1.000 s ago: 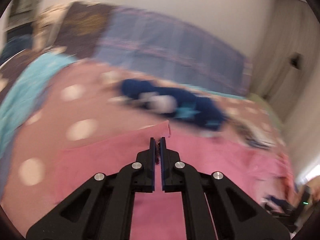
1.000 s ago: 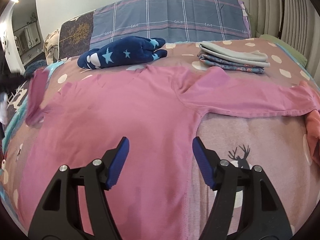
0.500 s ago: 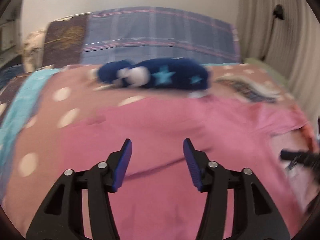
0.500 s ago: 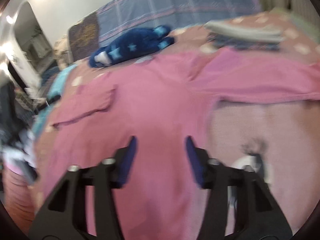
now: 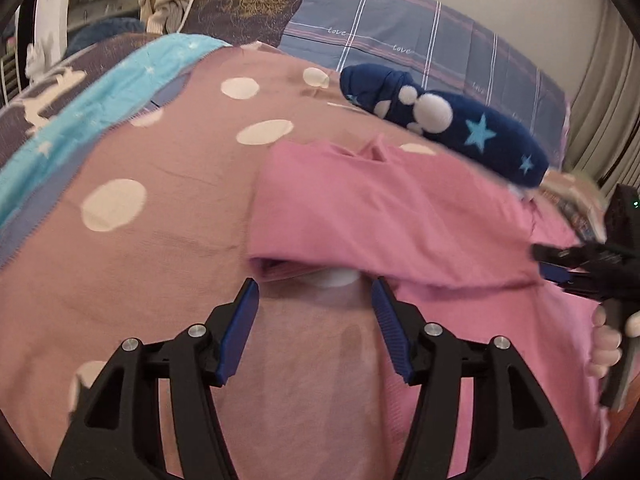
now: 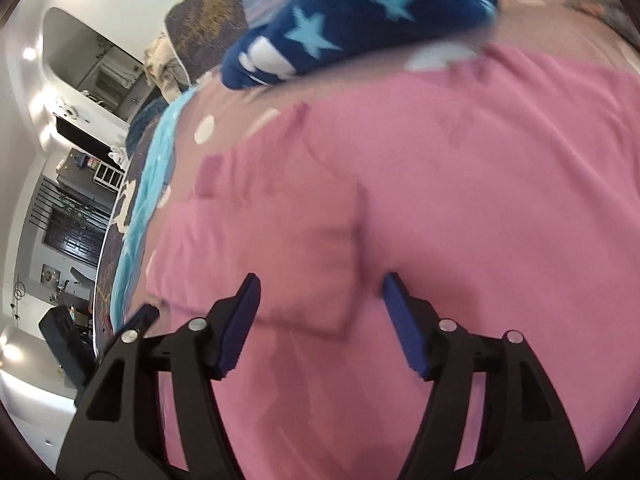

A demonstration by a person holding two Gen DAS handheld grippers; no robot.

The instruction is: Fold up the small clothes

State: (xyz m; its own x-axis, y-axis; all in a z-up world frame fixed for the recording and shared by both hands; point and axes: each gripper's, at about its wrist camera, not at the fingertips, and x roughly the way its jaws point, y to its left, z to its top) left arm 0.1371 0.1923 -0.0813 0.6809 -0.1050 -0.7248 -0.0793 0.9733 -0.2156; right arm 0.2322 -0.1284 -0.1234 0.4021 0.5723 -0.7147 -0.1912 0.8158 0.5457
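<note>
Spotty bed cover (image 5: 120, 272) lies under my pink shirt (image 5: 400, 216), its sleeve folded over. Both my left claw (image 5: 316, 300) and right claw (image 6: 320, 292) gape wide, holding nothing, just above it.

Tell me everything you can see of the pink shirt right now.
The pink shirt is plain soft knit, lying flat on the polka-dot bedspread. Its sleeve lies folded in across the body, cuff opening toward the left gripper. A navy star-print garment lies beyond its far edge. Both grippers, the right gripper too, hover open over it; contact cannot be told.
</note>
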